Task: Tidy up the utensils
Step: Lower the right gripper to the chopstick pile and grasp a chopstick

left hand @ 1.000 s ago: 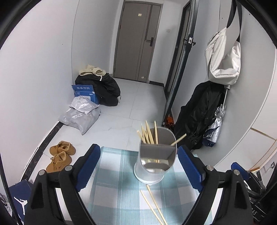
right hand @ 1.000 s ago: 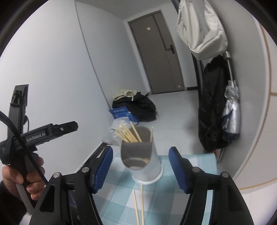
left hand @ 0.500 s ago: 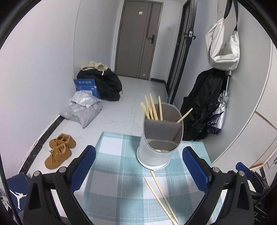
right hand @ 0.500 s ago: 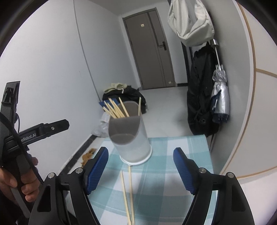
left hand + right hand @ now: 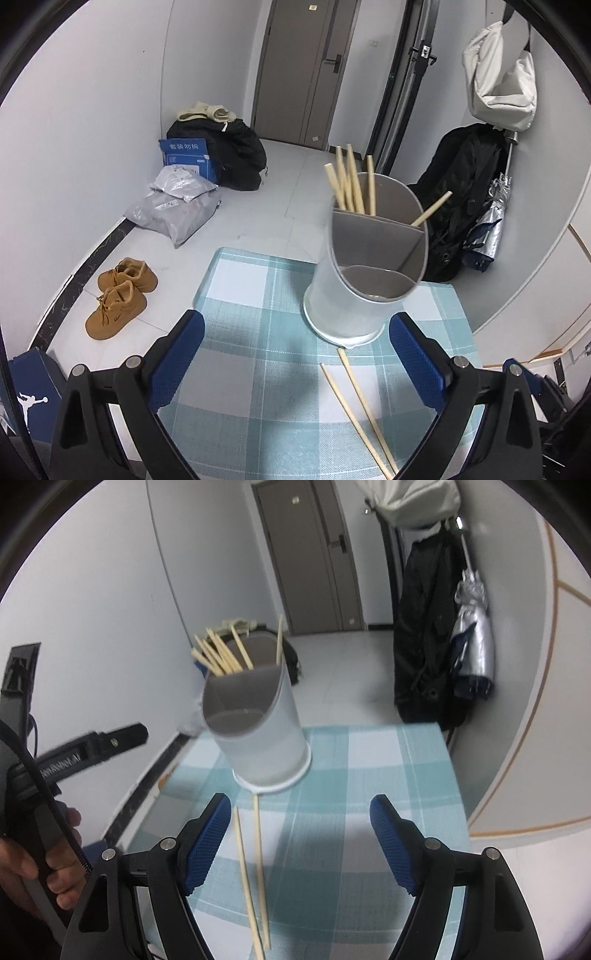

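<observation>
**Two loose chopsticks lie ahead of empty jaws, nearer the right hand**

The right gripper has its jaws spread fairly wide with nothing between the blue pads. The left gripper stands wider still, also empty, over bare checked cloth.

The pair of loose chopsticks lies flat on the worktop, just inside the right gripper's left-hand pad in its own view. Their long axis runs away from the camera toward the holder, close to parallel with the fingers, so the jaws' closing line already crosses the sticks rather than running along them. One far tip reaches the foot of the holder; the other stops a little short.

In the left wrist view the same chopsticks sit inside the right-hand pad but run on a slant across the cloth toward the lower right edge of the frame. By my reading the right hand is the better placed: it needs only a small shift sideways to centre the pair, then a drop.

The grey holder stands upright on the cloth beyond the sticks, divided into compartments. Its front compartment looks empty; a bundle of chopsticks stands in a rear one, and a single stick leans out of another.

The person's left hand grips the other tool's handle at the edge of the right view.
</observation>
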Demonstrator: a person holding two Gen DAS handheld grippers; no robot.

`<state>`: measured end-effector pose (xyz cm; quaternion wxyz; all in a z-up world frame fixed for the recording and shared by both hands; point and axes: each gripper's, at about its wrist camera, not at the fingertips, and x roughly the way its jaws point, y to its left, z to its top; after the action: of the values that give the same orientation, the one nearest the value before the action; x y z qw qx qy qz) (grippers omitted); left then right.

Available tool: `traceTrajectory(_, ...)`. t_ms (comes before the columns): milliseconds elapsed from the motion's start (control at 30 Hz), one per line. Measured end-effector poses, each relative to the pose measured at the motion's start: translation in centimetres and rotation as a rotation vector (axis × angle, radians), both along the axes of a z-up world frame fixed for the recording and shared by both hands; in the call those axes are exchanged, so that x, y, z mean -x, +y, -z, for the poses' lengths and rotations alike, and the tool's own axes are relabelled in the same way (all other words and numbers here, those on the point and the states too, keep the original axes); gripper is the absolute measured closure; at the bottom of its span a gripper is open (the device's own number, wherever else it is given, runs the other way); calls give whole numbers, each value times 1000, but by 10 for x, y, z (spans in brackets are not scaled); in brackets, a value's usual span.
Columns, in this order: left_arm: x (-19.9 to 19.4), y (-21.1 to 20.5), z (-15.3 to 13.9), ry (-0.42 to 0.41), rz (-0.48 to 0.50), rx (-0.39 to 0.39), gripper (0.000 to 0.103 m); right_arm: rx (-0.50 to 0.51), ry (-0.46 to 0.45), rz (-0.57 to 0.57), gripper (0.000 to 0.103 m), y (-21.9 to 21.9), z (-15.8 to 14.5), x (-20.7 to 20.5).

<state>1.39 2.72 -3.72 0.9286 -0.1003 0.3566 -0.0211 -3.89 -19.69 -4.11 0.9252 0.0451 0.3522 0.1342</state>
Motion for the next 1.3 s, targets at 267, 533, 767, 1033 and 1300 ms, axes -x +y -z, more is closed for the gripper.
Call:
traceTrajectory(267, -17, 35, 10, 54, -64, 62, 4, 72, 161, -67, 26, 20, 25, -38)
traceTrajectory(533, -28, 61, 23, 120, -113, 110, 4, 191, 259, -190, 49, 64, 59, -76)
traceTrajectory(767, -31, 72, 28, 134, -130, 113, 4, 221, 300, -244, 67, 90, 81, -92)
traceTrajectory(1033, -32, 78, 30, 147, -144, 129, 4, 266, 303, -257, 77, 105, 97, -97)
traceTrajectory(1300, -34, 85, 33, 157, -159, 134, 4, 306, 275, -260, 93, 117, 102, -95)
